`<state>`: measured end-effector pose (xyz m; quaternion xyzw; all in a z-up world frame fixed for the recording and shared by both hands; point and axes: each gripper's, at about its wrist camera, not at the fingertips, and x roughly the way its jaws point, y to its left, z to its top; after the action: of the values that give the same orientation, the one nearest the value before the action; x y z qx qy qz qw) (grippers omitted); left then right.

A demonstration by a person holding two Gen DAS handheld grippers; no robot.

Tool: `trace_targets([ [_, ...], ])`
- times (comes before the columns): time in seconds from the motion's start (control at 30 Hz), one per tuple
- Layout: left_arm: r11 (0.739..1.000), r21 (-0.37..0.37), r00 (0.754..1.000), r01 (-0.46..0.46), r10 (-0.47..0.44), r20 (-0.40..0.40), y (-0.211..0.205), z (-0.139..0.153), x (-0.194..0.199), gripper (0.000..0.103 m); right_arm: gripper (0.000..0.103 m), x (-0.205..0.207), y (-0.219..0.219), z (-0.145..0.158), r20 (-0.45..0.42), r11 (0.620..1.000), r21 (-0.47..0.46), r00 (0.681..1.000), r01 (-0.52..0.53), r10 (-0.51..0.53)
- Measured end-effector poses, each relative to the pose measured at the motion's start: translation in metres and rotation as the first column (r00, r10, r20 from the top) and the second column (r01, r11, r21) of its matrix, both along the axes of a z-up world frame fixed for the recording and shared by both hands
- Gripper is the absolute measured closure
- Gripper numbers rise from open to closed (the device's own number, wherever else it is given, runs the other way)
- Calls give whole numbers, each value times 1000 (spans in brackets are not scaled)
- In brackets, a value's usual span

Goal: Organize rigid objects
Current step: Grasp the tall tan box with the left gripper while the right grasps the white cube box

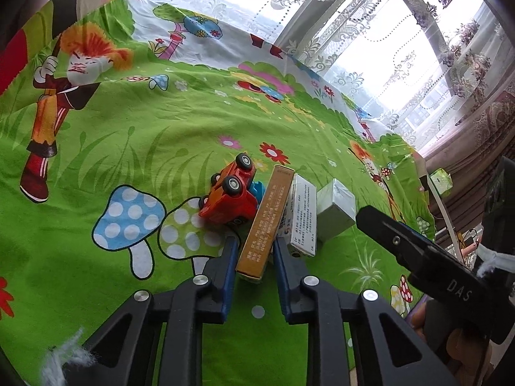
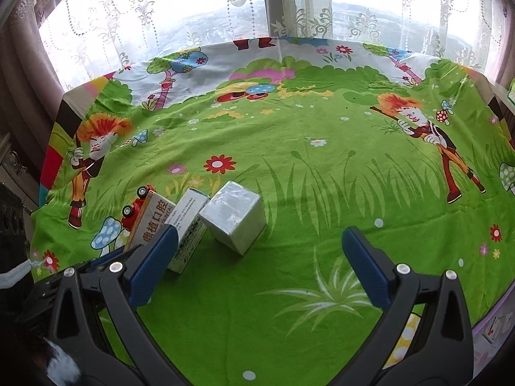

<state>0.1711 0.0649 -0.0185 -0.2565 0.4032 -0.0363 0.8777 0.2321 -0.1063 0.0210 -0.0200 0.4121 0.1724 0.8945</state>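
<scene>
Orange cardboard fills the gap of the left tool [image 1: 254, 251] in the left wrist view: a long orange box [image 1: 264, 222] stands on edge on the cartoon-printed cloth [image 1: 128, 135], its near end between the blue pads, which appear clamped on it. Its long axis runs straight away from that tool. A red toy car [image 1: 231, 197] lies tipped on its side against the box's left face; a white box [image 1: 302, 215] lies parallel on its right, then a silver block [image 1: 336, 214].

From the right wrist view, the right tool [image 2: 259, 257] hangs with its pads wide apart and nothing between them. The silver block [image 2: 233, 215] sits just ahead, left of centre, one corner toward the camera. The left tool is plainly nearer the orange box [image 2: 149, 222].
</scene>
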Motion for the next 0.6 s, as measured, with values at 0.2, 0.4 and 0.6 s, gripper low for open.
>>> trace_targets([
  [0.2,1000,13,1000,7,-8,22,-5,0,-5,83,1,13,8,-7,-6,1000,-11,1000,25,-25],
  [0.4,1000,13,999,8,-9,39,-6,1,-8,86,6,24,13,-14,-23,999,-14,999,34,-34],
  [0.6,1000,16,999,12,-13,50,-9,2,-10,87,29,32,13,-26,-73,1000,2,997,17,-17],
])
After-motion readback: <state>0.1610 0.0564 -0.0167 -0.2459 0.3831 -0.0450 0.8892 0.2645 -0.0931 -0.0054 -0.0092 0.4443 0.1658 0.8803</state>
